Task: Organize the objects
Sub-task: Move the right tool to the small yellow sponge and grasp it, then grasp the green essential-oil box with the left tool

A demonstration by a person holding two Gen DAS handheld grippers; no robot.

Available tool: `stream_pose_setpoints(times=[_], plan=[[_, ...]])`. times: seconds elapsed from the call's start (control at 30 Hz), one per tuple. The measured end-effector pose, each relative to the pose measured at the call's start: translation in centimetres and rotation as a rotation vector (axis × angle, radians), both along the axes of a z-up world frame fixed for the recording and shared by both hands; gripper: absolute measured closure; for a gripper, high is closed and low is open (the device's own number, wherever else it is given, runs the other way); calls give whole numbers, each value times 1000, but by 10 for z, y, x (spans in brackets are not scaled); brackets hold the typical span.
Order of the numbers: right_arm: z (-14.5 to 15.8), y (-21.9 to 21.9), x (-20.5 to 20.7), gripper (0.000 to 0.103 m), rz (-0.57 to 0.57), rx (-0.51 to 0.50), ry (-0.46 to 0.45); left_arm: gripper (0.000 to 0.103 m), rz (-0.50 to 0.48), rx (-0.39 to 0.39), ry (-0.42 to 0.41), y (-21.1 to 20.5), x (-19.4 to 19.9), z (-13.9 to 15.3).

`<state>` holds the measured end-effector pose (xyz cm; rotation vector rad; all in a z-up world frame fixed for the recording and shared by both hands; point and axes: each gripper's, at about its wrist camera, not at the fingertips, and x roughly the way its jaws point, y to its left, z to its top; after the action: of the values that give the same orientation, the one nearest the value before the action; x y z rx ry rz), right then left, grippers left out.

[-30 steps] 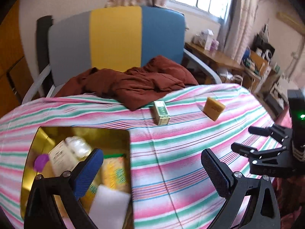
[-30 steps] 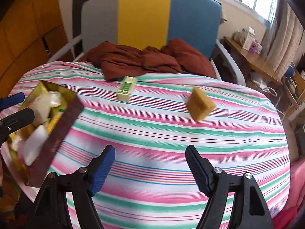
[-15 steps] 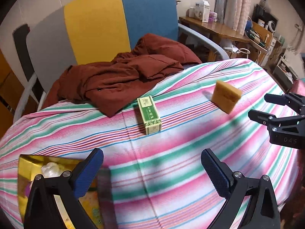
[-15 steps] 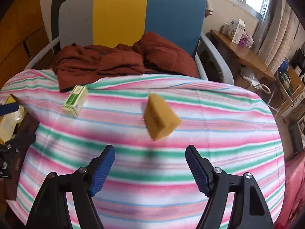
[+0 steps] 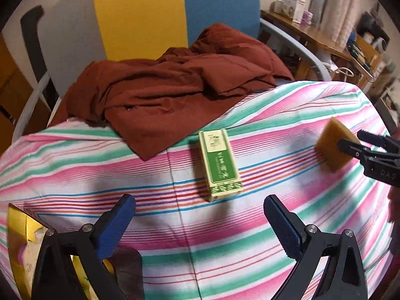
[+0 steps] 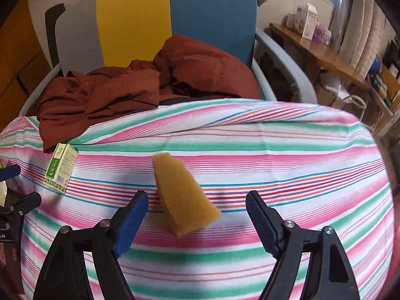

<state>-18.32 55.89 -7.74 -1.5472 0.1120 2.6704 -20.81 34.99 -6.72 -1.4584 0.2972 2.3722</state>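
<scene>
1. Right gripper (image 6: 197, 215): jaws released, straddling the near end of the yellow wedge-shaped sponge (image 6: 183, 195) at frame centre; no contact evident.
2. Left gripper (image 5: 200, 221): jaws released, empty, aimed at the green rectangular cardboard box (image 5: 220, 165), mid-frame on the striped cloth (image 5: 275, 262).
3. Step judged: approach to pick. Next: advance, clench on each item.
4. Gold open container (image 5: 17, 227), lower left, is the likely destination.

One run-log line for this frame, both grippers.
left gripper: open, empty, facing green box | right gripper: open, around yellow sponge, not closed | both on striped cloth
</scene>
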Motion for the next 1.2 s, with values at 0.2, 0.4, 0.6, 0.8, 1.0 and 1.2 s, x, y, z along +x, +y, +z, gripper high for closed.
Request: stream_pose_setpoints(times=[0.2, 0.4, 0.6, 0.8, 1.0, 1.2], plan=[[-20, 2, 5, 57, -37, -96, 35, 0, -7, 13, 20, 9, -4, -5], [-21, 1, 31, 62, -92, -151, 130, 0, -21, 5, 25, 23, -9, -14], [-18, 4, 60, 62, -155, -203, 224, 14, -47, -18, 44, 38, -12, -24], [-14, 4, 91, 62, -223, -206, 292, 21, -6, -8, 29, 40, -16, -43], [-14, -6, 117, 62, -250, -144, 372, 41, 1, 20, 133, 45, -12, -44], [-11, -14, 120, 62, -244, -102, 411, 72, -41, 30, 221, 49, 3, -44]])
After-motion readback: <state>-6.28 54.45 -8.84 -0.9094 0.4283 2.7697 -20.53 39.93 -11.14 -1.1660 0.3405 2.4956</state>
